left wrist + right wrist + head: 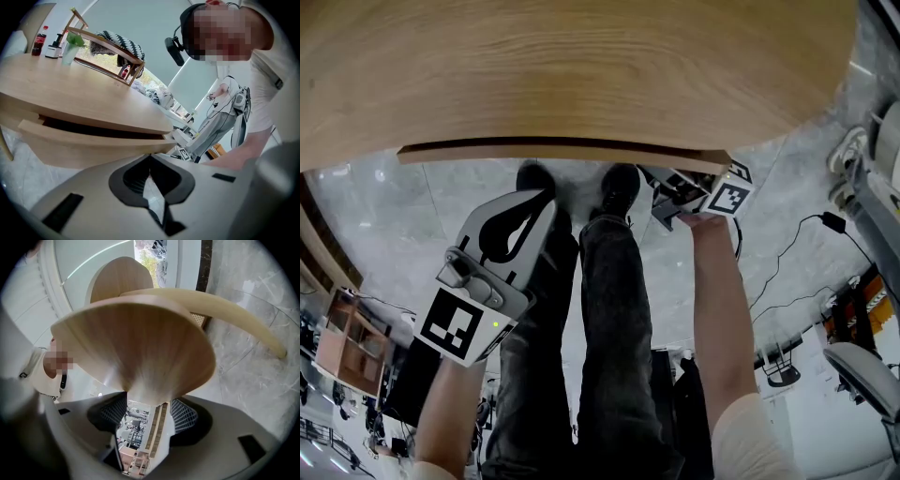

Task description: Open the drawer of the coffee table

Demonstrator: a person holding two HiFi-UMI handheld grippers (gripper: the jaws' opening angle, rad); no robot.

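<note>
Oval pale-wood tabletop (581, 66) over a grey marble floor (422, 202), with cables (787, 253) trailing off to your right. A cola bottle (39, 40) and a wooden rack (105, 51) sit at the far end. The drawer (562, 153) is just under the tabletop, poking out a bit with a dark gap above it. Your right claw (149, 404) is clamped on the drawer's front edge near the right corner, wood filling the gap at the tips. Your left claw (150, 159) hangs lower, well short of the drawer, jaws together on nothing.

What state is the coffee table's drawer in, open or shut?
Slightly open, it seems: the drawer front juts past the tabletop, a dark gap between them. The right gripper clasps its end.
</note>
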